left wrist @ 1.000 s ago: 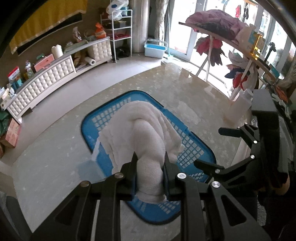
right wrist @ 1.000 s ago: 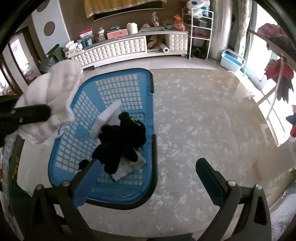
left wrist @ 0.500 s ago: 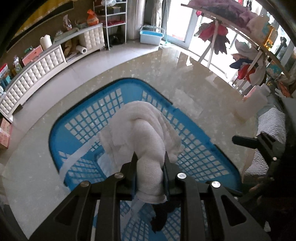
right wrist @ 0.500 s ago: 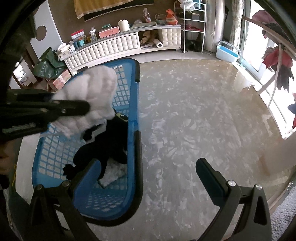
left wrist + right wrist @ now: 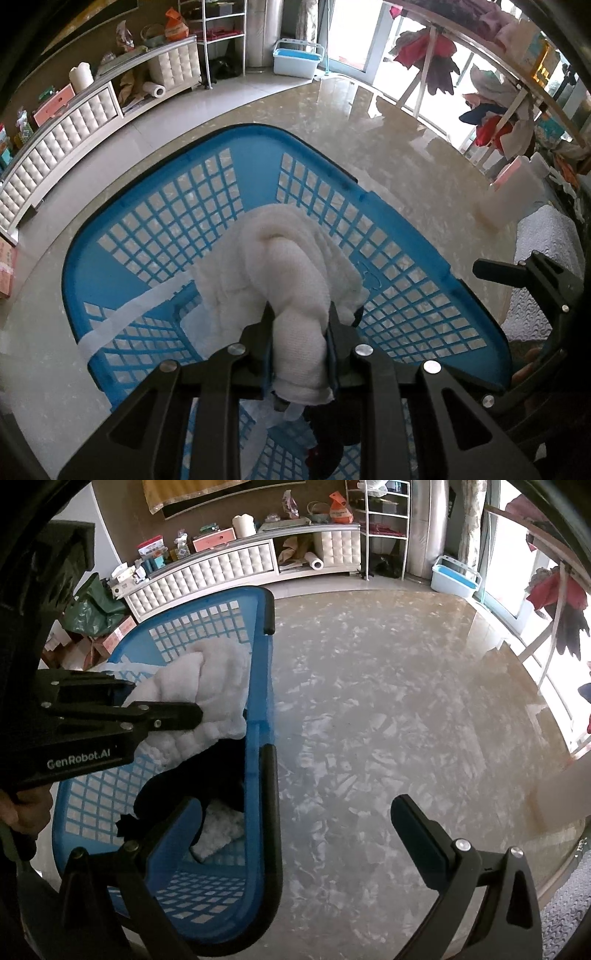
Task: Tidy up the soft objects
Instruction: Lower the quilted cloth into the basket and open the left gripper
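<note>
Two grippers in view, and my left gripper [image 5: 300,325] is clamped tight on a rolled white towel [image 5: 291,273], jaws nearly closed around its near end. The roll's long axis runs straight away from me along the fingers, far end bunched and drooping over the blue laundry basket [image 5: 155,206], down inside its rim. A black plush toy [image 5: 207,771] lies in the basket under it. My right gripper [image 5: 295,819] hangs wide open, nothing between its jaws, beside the basket's edge. Glossy marbled table [image 5: 388,720]; white tufted cabinet [image 5: 229,568] along the brown wall.
</note>
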The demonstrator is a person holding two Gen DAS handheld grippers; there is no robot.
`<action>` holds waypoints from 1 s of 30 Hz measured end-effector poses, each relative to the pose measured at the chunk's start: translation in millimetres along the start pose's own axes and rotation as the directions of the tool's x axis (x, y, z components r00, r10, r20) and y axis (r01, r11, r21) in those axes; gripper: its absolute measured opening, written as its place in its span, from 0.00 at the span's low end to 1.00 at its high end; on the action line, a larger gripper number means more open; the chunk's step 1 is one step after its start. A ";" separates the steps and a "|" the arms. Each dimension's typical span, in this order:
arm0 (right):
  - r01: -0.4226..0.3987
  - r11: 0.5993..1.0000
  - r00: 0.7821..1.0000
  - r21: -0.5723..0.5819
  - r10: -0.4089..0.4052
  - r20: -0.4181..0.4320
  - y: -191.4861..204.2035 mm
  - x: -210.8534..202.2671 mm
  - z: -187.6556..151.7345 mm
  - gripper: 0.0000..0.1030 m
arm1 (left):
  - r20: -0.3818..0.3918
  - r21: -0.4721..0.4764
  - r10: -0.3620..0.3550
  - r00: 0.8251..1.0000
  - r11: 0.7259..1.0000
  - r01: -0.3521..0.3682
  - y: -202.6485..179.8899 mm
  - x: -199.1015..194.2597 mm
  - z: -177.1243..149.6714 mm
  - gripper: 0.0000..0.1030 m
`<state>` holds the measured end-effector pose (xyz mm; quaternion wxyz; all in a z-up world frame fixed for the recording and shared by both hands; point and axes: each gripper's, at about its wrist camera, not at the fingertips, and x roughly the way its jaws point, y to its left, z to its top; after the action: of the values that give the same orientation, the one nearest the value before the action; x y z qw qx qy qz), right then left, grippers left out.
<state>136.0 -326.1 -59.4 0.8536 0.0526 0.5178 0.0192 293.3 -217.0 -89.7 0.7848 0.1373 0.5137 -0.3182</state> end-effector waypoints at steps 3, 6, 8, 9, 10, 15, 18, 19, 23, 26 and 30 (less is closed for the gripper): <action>0.003 1.000 1.000 -0.004 -0.003 -0.003 -0.1 -1.1 0.6 1.00 | -0.003 0.007 0.009 1.000 1.000 -0.009 -0.3 0.8 2.2 0.23; 0.000 1.000 1.000 -0.005 0.000 0.000 0.4 -2.2 0.1 1.00 | -0.005 0.009 0.020 1.000 1.000 -0.020 -1.8 0.5 2.5 0.25; -0.002 1.000 1.000 -0.005 0.002 0.002 0.8 -2.6 0.1 1.00 | -0.003 0.010 0.031 1.000 0.999 -0.031 -2.8 0.5 1.3 0.30; -0.002 1.000 1.000 -0.005 0.002 0.003 0.7 -3.2 -0.2 1.00 | -0.003 0.017 0.036 0.999 0.999 -0.036 -4.3 0.1 1.2 0.34; -0.002 1.000 1.000 -0.004 0.002 0.004 0.4 -4.1 -0.4 1.00 | -0.003 0.022 0.039 0.999 0.999 -0.039 -6.0 -0.1 0.5 0.37; -0.004 1.000 1.000 0.000 0.004 0.005 -0.4 -9.4 0.2 1.00 | 0.012 0.076 0.101 0.995 0.992 -0.102 -18.3 -7.2 -0.3 0.49; -0.005 1.000 1.000 -0.001 0.005 0.018 0.5 -17.3 0.7 1.00 | 0.021 0.092 0.115 0.993 0.989 -0.116 -24.2 -15.2 -0.7 0.58; -0.005 1.000 1.000 -0.002 0.005 0.023 0.8 -19.2 0.0 1.00 | 0.029 0.092 0.118 0.993 0.989 -0.120 -25.4 -20.1 -1.0 0.61; -0.008 1.000 0.999 -0.009 0.009 0.036 3.2 -29.3 -1.1 1.00 | 0.064 0.089 0.120 0.991 0.988 -0.125 -28.5 -39.9 -3.8 0.72; -0.002 1.000 0.999 -0.012 0.003 0.046 2.9 -36.6 1.3 1.00 | 0.095 0.093 0.126 0.987 0.987 -0.135 -32.6 -59.3 -8.4 0.79; -0.006 1.000 0.998 -0.017 0.007 0.061 6.6 -46.5 2.2 1.00 | 0.127 0.076 0.131 0.983 0.987 -0.142 -28.5 -82.0 -17.9 0.81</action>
<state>116.5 -323.8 -16.6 0.8693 0.0476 0.4913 0.0247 240.1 -199.6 -21.0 0.8281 0.1860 0.4403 -0.2931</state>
